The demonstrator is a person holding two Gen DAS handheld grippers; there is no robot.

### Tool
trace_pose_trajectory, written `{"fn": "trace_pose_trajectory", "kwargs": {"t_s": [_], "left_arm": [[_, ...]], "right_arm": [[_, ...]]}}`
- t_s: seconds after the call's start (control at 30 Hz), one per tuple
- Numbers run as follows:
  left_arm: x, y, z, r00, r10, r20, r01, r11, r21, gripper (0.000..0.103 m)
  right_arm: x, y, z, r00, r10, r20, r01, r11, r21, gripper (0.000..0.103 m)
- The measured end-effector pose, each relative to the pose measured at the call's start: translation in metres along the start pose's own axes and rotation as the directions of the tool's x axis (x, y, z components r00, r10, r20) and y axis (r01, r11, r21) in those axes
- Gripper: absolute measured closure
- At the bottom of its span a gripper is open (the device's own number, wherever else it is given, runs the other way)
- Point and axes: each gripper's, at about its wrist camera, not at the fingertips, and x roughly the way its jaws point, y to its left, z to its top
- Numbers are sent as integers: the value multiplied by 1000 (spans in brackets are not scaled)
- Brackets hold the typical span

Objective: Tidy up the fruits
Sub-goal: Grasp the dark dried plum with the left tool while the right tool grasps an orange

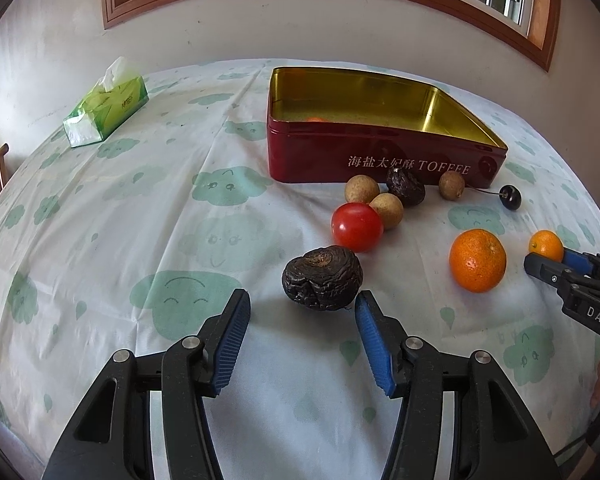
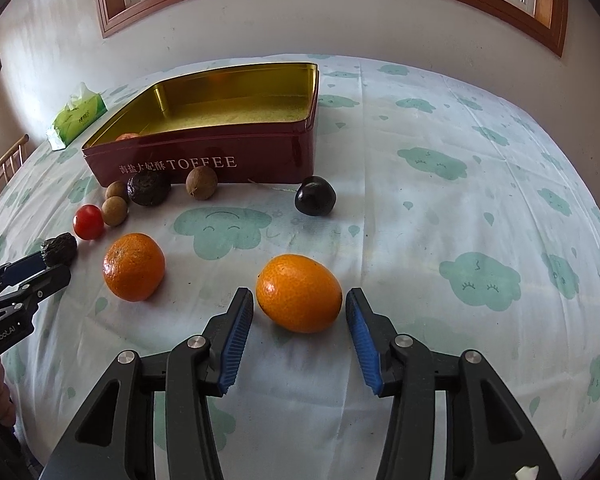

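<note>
Up top in the tin (image 1: 380, 156) sits just one fruit, rest loose below, both grippers (image 1: 302, 336) (image 2: 300, 334) wide open, empty.

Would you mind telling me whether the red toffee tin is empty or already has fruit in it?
Nearly empty. The lidless tin shows bare gold floor, with one orange-red fruit peeking over its near wall; what kind, I cannot tell.

You have a dark red metal tin (image 1: 380, 152) with a gold inside and white "TOFFEE" lettering, on a white tablecloth (image 1: 140, 220) printed with pale green smiling clouds. Beside it lie a glossy red tomato (image 1: 357, 227), two bright orange mandarins (image 2: 134, 267), tan-brown longans (image 1: 362, 189), wrinkled black-brown dried fruits (image 1: 322, 279) and a green tissue pack (image 1: 106, 106).
</note>
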Motion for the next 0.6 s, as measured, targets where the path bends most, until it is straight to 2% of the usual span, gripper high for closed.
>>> {"fn": "trace_pose_trajectory", "kwargs": {"t_s": [0.5,0.6], "left_arm": [[10,-4,12,1000,19,2,-19,1000,12,47],[10,-4,12,1000,22,1,-22,1000,17,47]], "right_arm": [[5,3,6,1000,-12,2,12,1000,-22,58],[5,3,7,1000,-15,4,16,1000,-21,63]]}}
